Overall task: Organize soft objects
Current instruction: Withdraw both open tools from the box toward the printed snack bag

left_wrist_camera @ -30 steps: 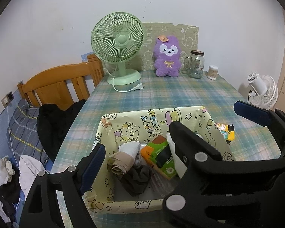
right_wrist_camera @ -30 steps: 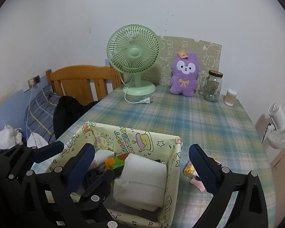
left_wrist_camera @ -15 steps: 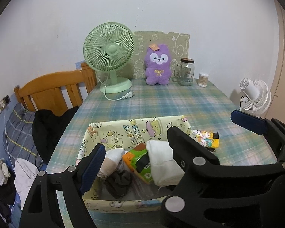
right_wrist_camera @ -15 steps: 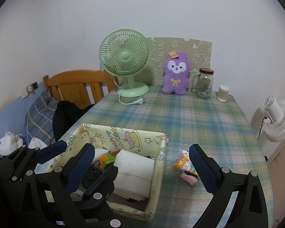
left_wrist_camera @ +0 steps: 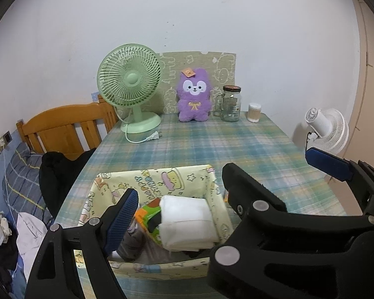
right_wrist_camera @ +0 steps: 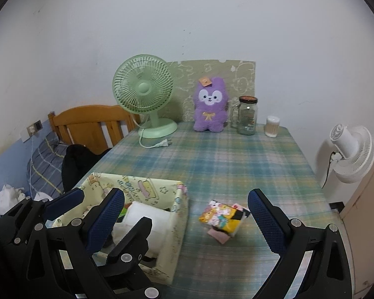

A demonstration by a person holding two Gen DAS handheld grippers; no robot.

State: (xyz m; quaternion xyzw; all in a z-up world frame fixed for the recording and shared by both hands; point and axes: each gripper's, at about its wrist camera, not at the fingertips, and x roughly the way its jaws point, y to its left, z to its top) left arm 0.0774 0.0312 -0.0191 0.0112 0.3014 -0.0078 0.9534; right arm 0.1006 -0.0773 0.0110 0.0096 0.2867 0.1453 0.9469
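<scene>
A yellow cartoon-print fabric bin point(left_wrist_camera: 159, 179) stands at the near edge of the plaid table point(left_wrist_camera: 212, 144). In it lie a folded white cloth point(left_wrist_camera: 187, 221), a green-orange packet point(left_wrist_camera: 147, 214) and dark socks point(left_wrist_camera: 132, 244). My left gripper point(left_wrist_camera: 227, 186) is open above the bin and holds nothing. In the right wrist view the bin point(right_wrist_camera: 177, 214) is at the lower left, and a colourful cartoon pouch point(right_wrist_camera: 222, 219) on a pink piece lies on the table to its right. My right gripper point(right_wrist_camera: 184, 214) is open, straddling bin edge and pouch. A purple plush point(left_wrist_camera: 194, 94) sits at the back.
A green desk fan point(left_wrist_camera: 129, 87) with a loose plug, a glass jar point(left_wrist_camera: 230, 104) and a cotton-swab tub point(left_wrist_camera: 254, 112) stand along the far edge. A white fan point(right_wrist_camera: 349, 154) is off the table's right side. A wooden chair point(left_wrist_camera: 64, 129) with dark clothes stands left.
Both grippers have pulled back and risen; the bin and table look farther away. The white cloth lies in the bin, and the pouch on the right has come into fuller view.
</scene>
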